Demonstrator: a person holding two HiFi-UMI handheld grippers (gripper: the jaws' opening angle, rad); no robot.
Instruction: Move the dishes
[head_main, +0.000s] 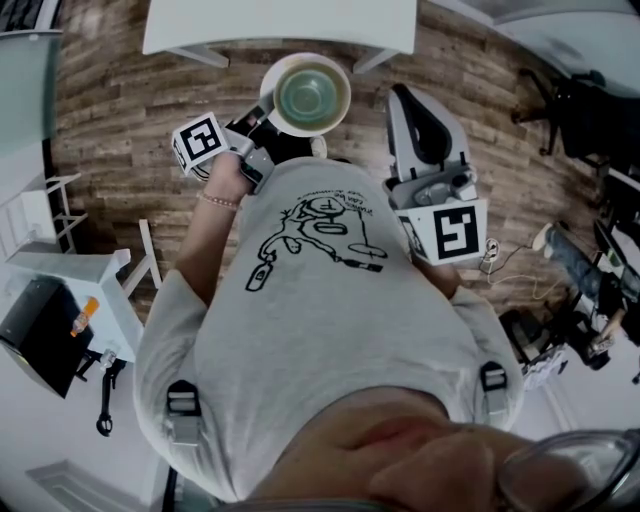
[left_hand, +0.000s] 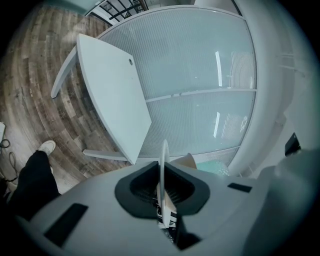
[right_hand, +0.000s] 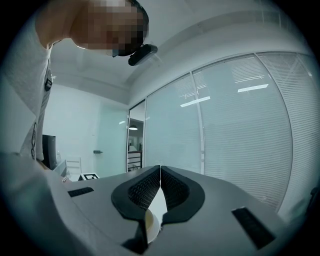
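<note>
Here the left gripper (head_main: 266, 118) pinches the rim of a pale bowl (head_main: 312, 95), held in front of the person's chest above the wooden floor (head_main: 120, 100), near a white table (head_main: 280, 25). The right gripper (head_main: 408, 100), apart from the bowl, has its fingers pressed together.

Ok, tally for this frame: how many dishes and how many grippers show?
Dishes: 1, a cream bowl, green inside, its rim clamped by the left gripper.
Grippers: 2, the right gripper also shut.
Total: 3.
</note>
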